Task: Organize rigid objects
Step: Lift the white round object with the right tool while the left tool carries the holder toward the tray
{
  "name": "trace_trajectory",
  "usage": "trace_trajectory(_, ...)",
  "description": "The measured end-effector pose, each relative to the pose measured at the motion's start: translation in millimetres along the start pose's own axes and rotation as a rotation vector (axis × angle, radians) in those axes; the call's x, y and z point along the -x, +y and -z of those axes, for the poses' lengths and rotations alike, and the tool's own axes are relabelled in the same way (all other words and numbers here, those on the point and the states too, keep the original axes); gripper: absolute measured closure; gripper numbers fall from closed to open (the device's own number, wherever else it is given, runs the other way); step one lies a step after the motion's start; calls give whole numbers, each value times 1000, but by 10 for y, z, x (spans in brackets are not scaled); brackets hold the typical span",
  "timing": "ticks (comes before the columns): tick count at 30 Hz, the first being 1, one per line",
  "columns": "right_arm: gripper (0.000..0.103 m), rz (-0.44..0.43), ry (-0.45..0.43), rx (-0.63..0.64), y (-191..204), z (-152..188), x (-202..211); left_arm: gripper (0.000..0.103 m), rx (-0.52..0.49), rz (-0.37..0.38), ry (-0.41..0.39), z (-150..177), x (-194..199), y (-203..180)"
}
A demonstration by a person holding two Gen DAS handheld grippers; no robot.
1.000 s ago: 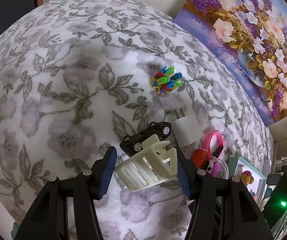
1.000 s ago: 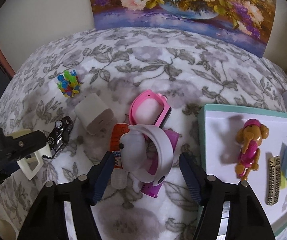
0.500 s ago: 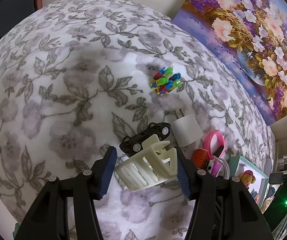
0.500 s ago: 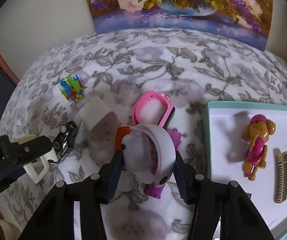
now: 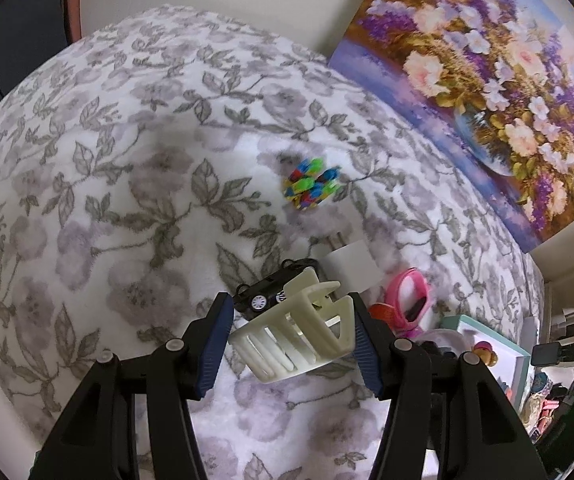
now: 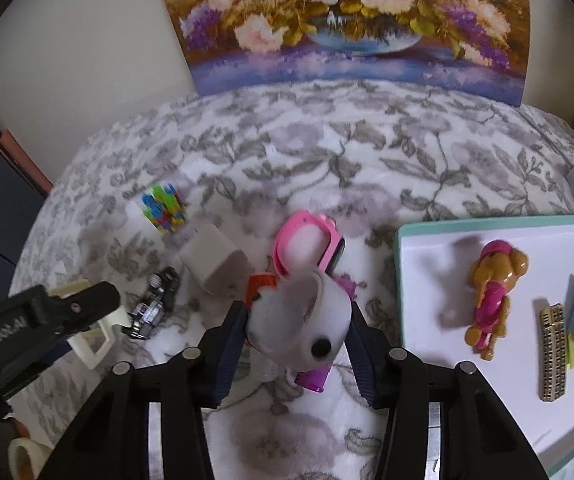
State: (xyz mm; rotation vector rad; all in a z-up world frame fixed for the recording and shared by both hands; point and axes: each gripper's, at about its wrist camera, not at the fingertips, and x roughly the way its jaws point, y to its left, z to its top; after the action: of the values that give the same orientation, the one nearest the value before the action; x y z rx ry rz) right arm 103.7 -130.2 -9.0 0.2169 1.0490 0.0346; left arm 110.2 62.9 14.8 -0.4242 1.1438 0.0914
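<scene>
A white cloth printed with grey leaves and flowers [image 6: 327, 148] covered the surface, with a flower painting [image 6: 347, 20] propped against the wall behind it. The landmark was the teal-rimmed tray [image 6: 401, 280], which already held a brown-and-pink toy dog [image 6: 495, 296], a ridged gold clip and some bright flat pieces.

The right gripper [image 6: 297, 322] had just been closing, and its blue pads now pressed both sides of a white rounded band-like object [image 6: 299, 320] — gripped, and seemingly raised above the clutter under it: an orange-capped item, a purple piece and a pink watch [image 6: 307, 244]. The tray lay just to the right of this gripper, its near rim close beside the jaw, so the right hand was much the nearer of the two.

The left gripper [image 5: 291, 340] clasped a cream claw hair clip [image 5: 299, 336] across its width, the clip's long axis running between the pads. From the tray it sat well off to the left, beyond a black toy car [image 6: 155, 300] and a white charger block [image 6: 215, 264]; a bundle of coloured pegs [image 6: 163, 212] lay further that way.

My reading: a short carry rightward would put the white object over the tray, while the clip needed a longer crossing past the other hand.
</scene>
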Motion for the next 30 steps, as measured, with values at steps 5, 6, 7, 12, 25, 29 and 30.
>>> trace_trajectory(5, 71, 27, -28, -13, -85, -36, 243, 45, -38, 8, -23, 39, 103, -150)
trace_trajectory(6, 73, 25, -29, -13, -105, -29, 264, 45, -44, 10, -22, 50, 110, -175)
trace_trajectory(7, 75, 17, -21, -19, -137, -13, 273, 45, -50, 11, -23, 59, 118, -198)
trace_trajectory(12, 87, -6, -8, -39, -251, 25, 286, 45, -67, 6, -31, 92, 159, -270)
trace_trajectory(25, 85, -59, 25, -107, -428, 30, 173, 45, -52, -14, 1, 115, 32, -222)
trace_trajectory(29, 79, -84, 30, -117, -446, 16, 173, 45, -45, -10, 8, 113, 7, -211)
trace_trajectory(30, 75, -95, 30, -122, -454, 12, 175, 45, -44, -8, 8, 112, 9, -208)
